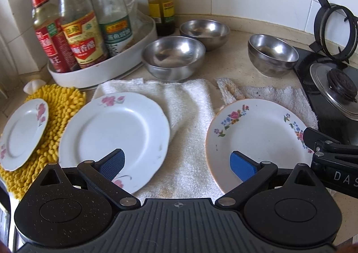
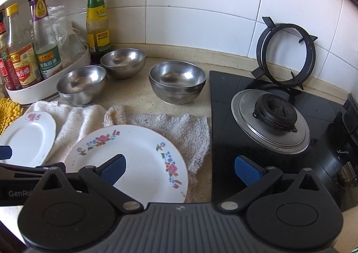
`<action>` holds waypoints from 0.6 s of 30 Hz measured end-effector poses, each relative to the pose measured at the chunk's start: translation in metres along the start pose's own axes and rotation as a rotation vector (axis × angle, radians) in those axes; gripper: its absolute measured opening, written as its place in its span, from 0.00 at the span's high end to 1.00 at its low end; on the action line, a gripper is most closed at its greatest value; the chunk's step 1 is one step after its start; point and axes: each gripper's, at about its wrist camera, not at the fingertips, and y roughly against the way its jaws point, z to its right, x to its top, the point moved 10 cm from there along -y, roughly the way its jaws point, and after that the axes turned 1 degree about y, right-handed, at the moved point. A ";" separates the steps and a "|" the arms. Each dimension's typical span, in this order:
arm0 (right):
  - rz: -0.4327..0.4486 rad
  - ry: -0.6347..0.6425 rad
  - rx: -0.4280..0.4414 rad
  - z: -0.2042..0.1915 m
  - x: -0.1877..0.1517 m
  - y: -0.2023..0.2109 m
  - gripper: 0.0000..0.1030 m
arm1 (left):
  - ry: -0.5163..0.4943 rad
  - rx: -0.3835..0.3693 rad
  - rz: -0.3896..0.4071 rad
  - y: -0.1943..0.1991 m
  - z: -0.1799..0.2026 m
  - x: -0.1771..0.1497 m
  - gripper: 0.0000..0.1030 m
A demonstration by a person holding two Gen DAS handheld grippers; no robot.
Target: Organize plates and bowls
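Note:
Three white flowered plates lie on the counter: a small one on a yellow mat, a middle one on a white towel, and one with coloured flowers on a second towel. Behind them stand three steel bowls; the right one looks like two stacked. My left gripper is open above the towel between the two larger plates. My right gripper is open over the coloured plate's right edge and the hob. Both hold nothing.
A white turntable rack with sauce bottles stands at back left, with another bottle by the wall. A black gas hob with a burner lies to the right, its pan support leaning on the tiled wall.

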 end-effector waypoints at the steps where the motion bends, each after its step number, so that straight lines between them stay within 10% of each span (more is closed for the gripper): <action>1: -0.002 -0.001 0.001 0.001 0.000 -0.001 0.00 | -0.002 -0.002 -0.003 -0.001 0.001 0.001 0.01; 18: -0.011 0.006 0.010 0.011 0.011 -0.021 0.00 | -0.054 -0.024 -0.015 -0.016 0.015 0.010 0.01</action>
